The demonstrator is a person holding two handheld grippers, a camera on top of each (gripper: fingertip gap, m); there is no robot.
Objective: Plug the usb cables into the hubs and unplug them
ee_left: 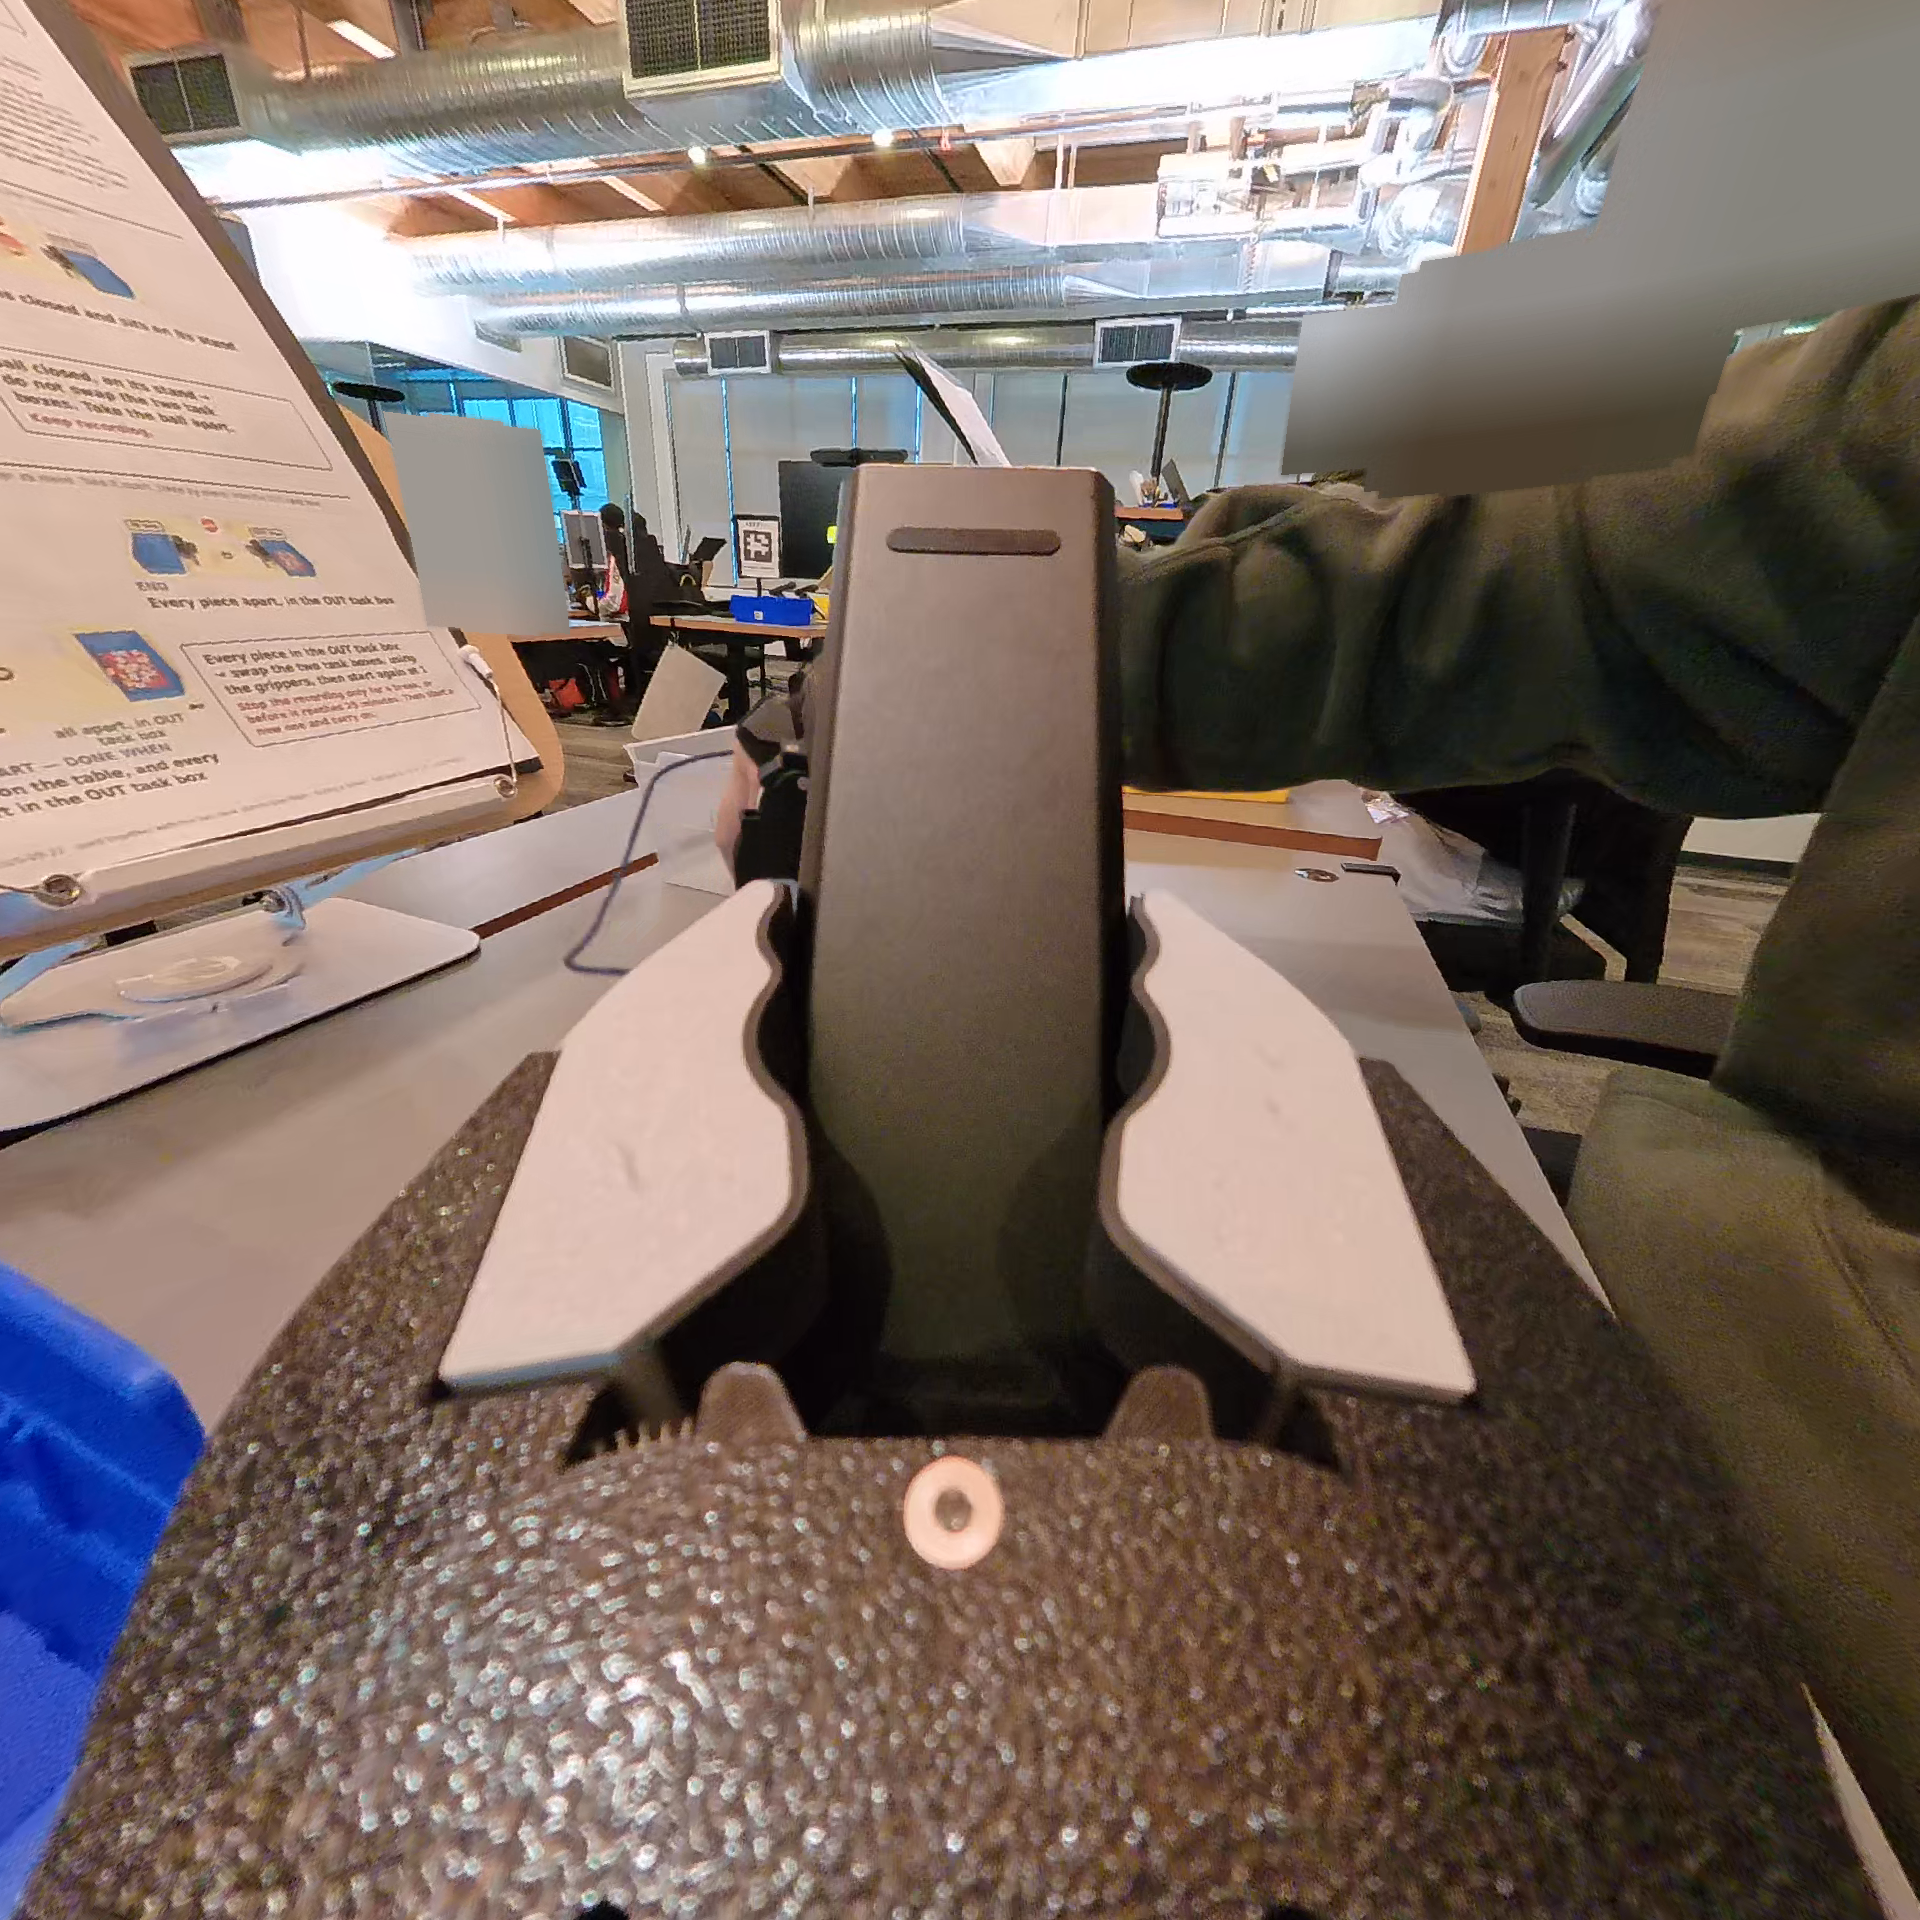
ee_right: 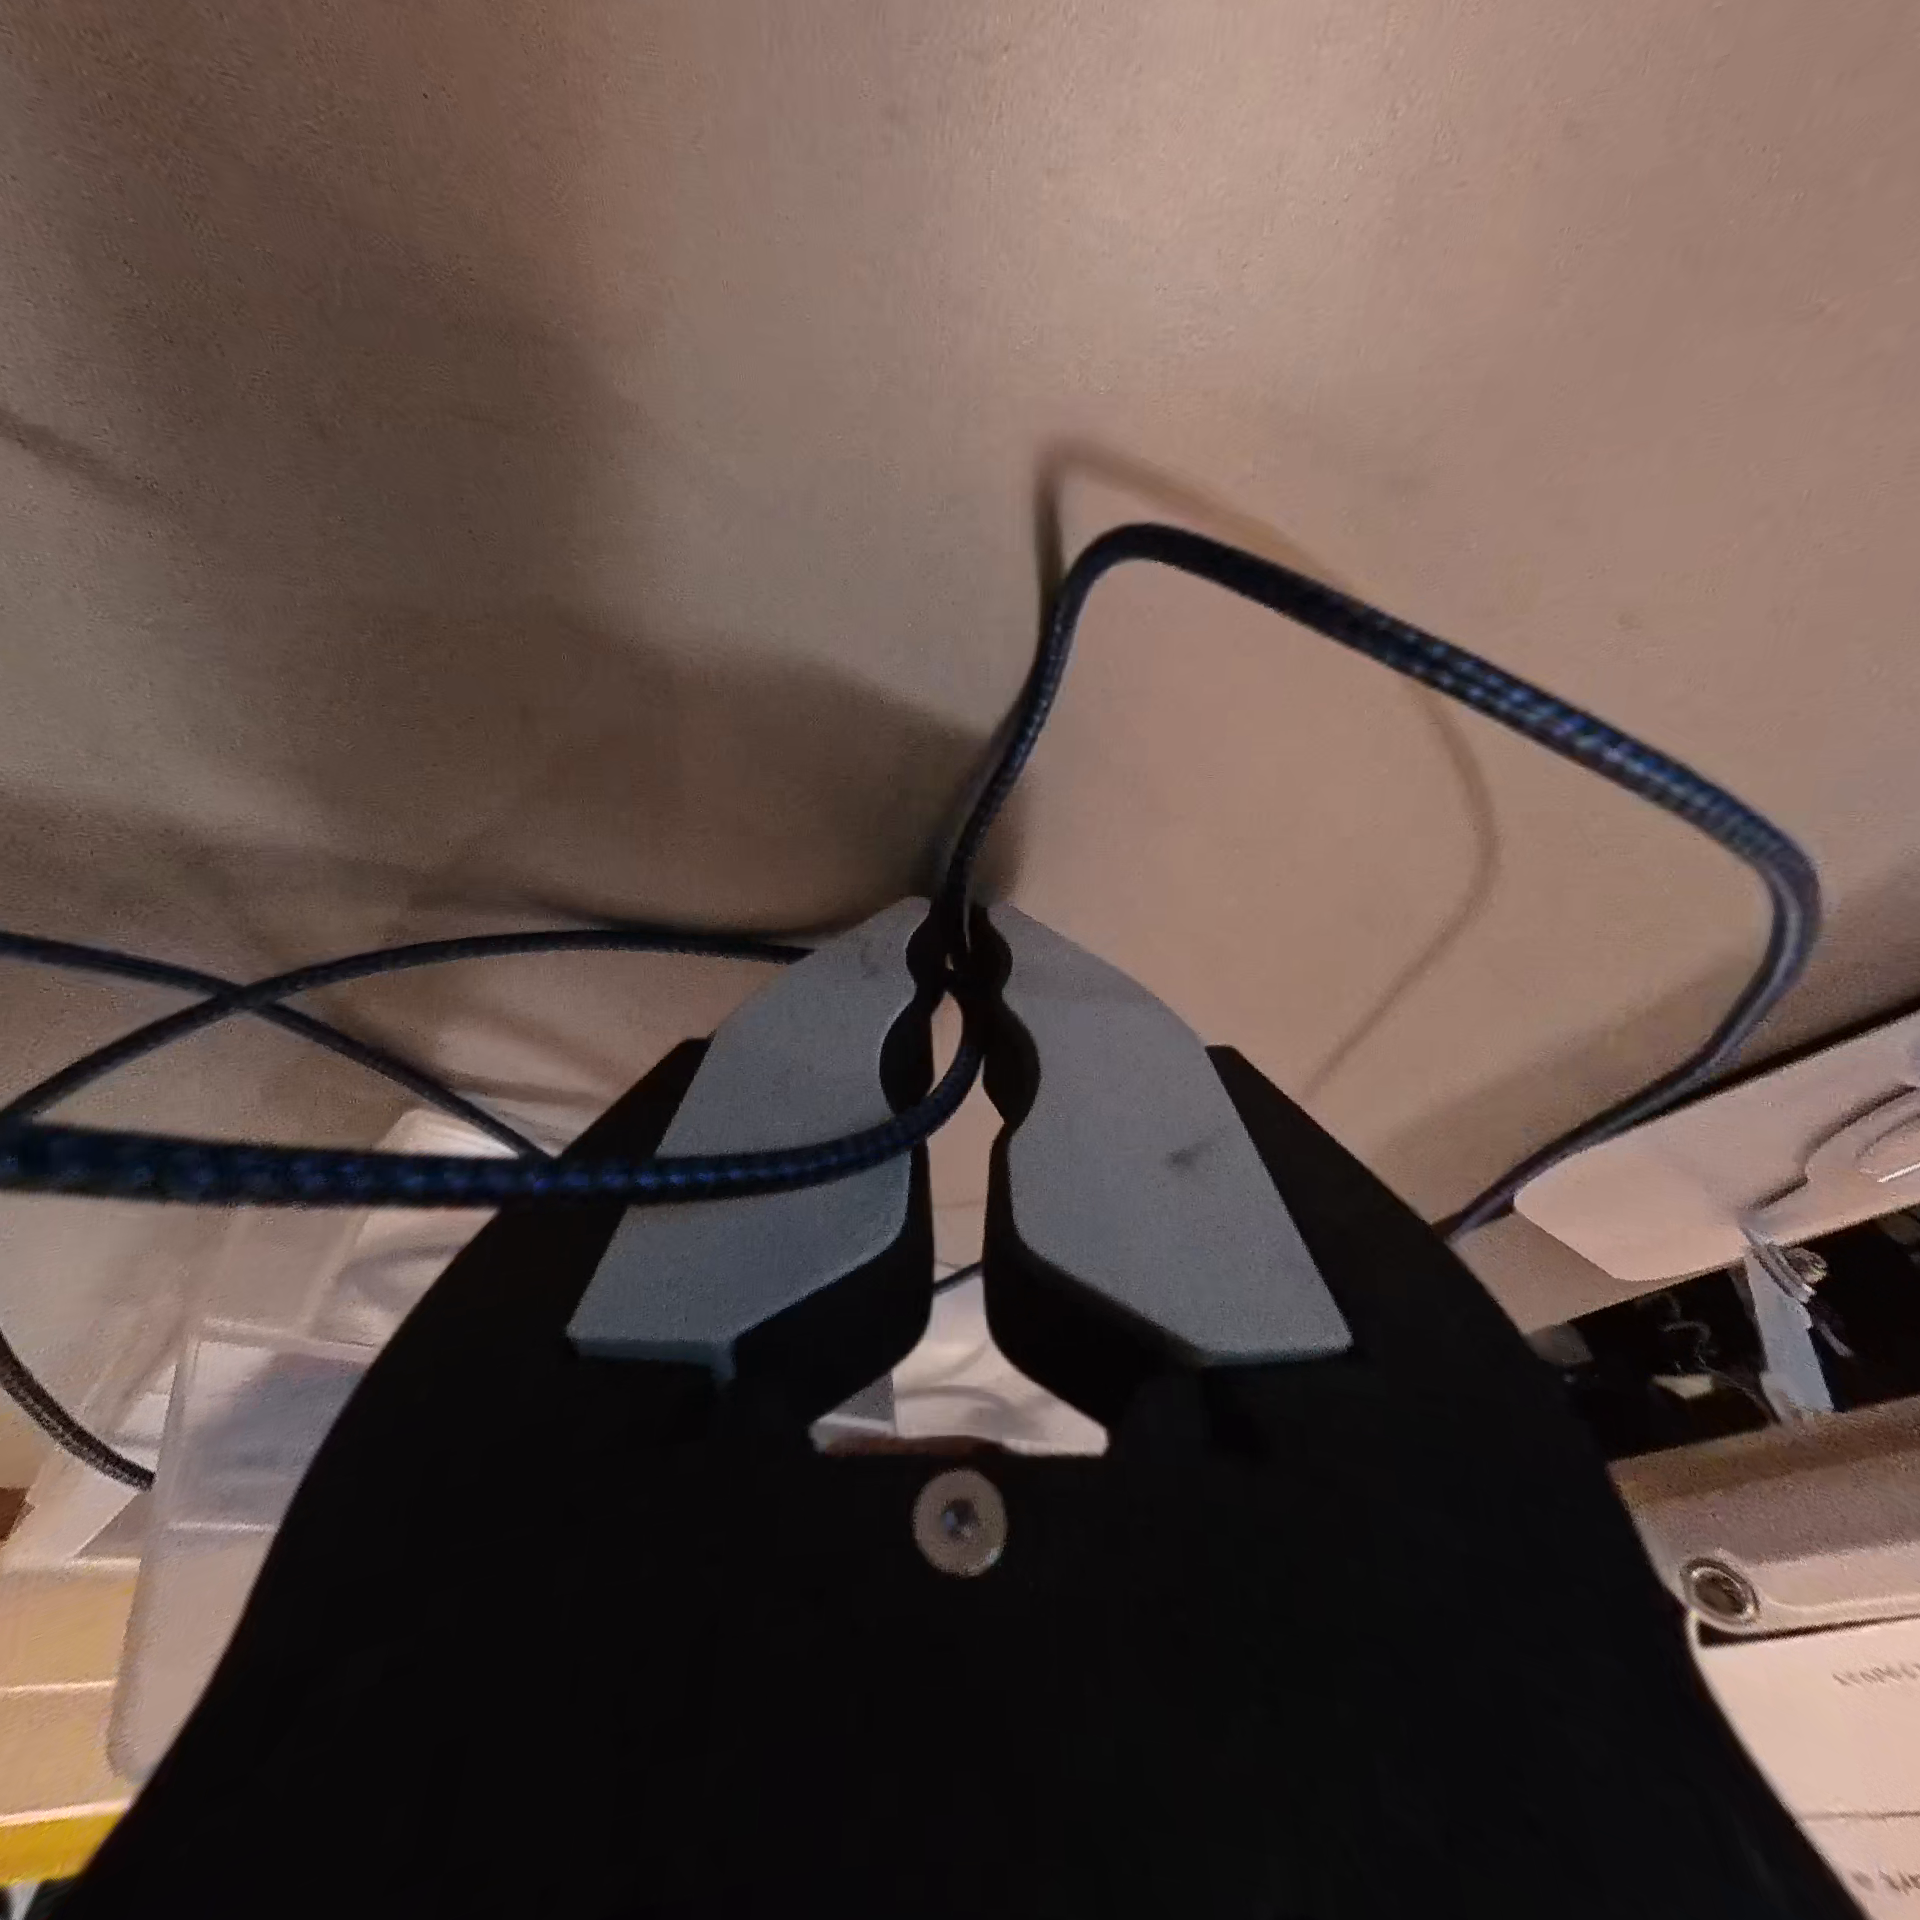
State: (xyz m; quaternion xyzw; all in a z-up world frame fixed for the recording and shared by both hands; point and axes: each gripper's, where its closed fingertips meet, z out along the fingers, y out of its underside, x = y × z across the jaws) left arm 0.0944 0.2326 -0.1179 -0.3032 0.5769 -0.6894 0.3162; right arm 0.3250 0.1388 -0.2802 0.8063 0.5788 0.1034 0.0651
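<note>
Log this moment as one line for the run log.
left gripper: shut on black hub | right gripper: shut on blue cable | cable not plugged in

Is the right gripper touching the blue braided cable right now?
Touching. The right wrist view shows the right gripper shut on the blue braided cable, its tips pinching the cable strands between them.

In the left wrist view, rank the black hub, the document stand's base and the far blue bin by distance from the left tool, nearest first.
1. Black hub: gripped in the left tool.
2. Stand base: left, on the table.
3. Blue bin: far behind, on a distant desk.
</note>
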